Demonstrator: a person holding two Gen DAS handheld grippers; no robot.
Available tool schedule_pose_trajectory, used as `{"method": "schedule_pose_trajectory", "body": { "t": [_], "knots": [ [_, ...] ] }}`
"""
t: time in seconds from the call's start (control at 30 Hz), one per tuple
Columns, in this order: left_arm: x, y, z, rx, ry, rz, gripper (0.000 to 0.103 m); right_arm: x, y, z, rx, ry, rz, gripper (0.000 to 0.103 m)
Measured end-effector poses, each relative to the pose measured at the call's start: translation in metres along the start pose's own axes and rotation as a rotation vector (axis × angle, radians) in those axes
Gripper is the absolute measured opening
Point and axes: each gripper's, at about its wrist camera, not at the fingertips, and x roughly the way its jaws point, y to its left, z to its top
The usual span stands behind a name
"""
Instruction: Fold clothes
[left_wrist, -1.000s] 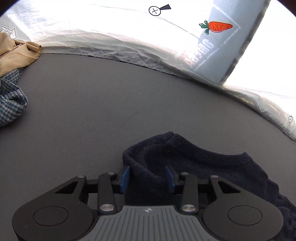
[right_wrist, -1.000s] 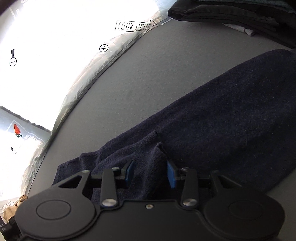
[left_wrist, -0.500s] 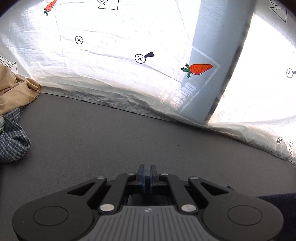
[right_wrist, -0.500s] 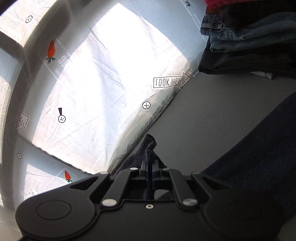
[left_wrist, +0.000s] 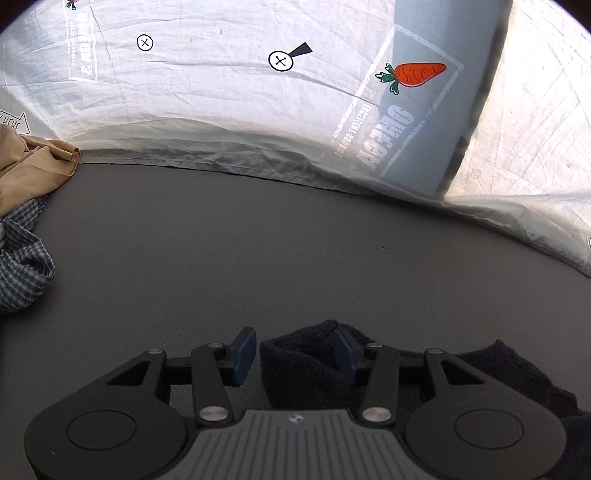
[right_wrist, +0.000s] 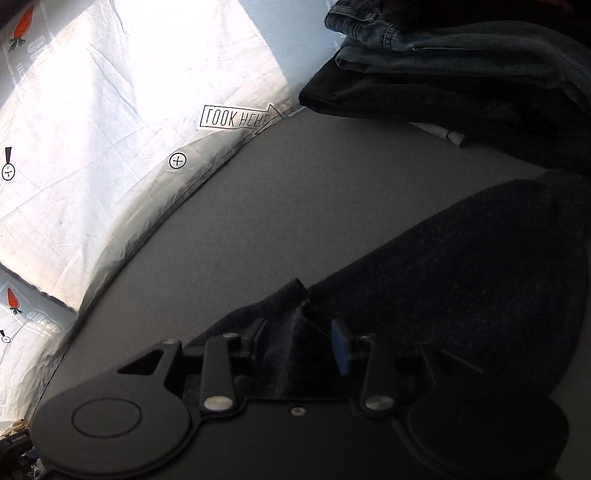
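Left hand-held gripper (left_wrist: 293, 350) sits low over the grey desk (left_wrist: 258, 240), blue pads spread wide, released, with a bunched corner of the navy sweater (left_wrist: 306, 365) rising in the gap, nearer the right-side pad. Over on the other side, right hand-held gripper (right_wrist: 301, 341) is spread apart too, nothing clamped, and a peaked fold of that same navy sweater (right_wrist: 461, 280) stands up between its pads. From that fold the dark knit runs away to the right, lying flat on the desk as a long broad band. Far right at the back, a stack of folded garments: jeans (right_wrist: 424, 40) on top, a black piece (right_wrist: 424, 99) beneath. In the left wrist view, off at the left edge, a tan garment (left_wrist: 33, 166) lies crumpled above a blue checked shirt (left_wrist: 22, 266). White printed sheeting (left_wrist: 221, 92) with a carrot mark (left_wrist: 413, 75) backs the desk.
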Motion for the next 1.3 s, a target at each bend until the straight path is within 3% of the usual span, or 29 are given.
{"method": "schedule_pose_trajectory", "body": {
  "t": [0.13,0.17,0.27,0.43,0.57,0.77,0.93,1.13,1.3],
  "knots": [
    [-0.008,0.002,-0.012,0.005,0.023,0.009,0.08,0.015,0.006,-0.001,-0.011,0.01,-0.002,0.044],
    [-0.01,0.002,-0.015,0.007,0.029,0.011,0.081,0.015,0.008,-0.002,-0.02,-0.003,0.009,0.042],
    [-0.018,0.003,-0.025,0.016,0.047,0.017,0.087,0.015,0.016,-0.004,-0.033,-0.023,0.042,0.01],
    [-0.052,0.005,-0.061,0.069,0.092,0.029,0.093,-0.016,0.044,-0.01,-0.111,-0.087,0.173,0.006],
    [-0.08,0.011,-0.097,0.076,0.141,0.048,0.093,-0.042,0.068,-0.028,-0.147,-0.075,0.32,0.006],
    [-0.116,0.03,-0.153,0.048,0.216,0.028,0.093,-0.066,0.088,-0.08,-0.135,0.044,0.518,0.006],
    [-0.134,0.032,-0.187,0.131,0.275,0.057,0.093,-0.077,0.091,-0.137,-0.056,0.225,0.647,0.006],
    [-0.152,0.036,-0.217,0.205,0.291,0.04,0.093,-0.095,0.093,-0.2,-0.103,0.38,0.668,0.006],
    [-0.161,0.045,-0.238,0.224,0.319,0.025,0.094,-0.109,0.094,-0.234,-0.132,0.46,0.683,0.006]
  ]
}}
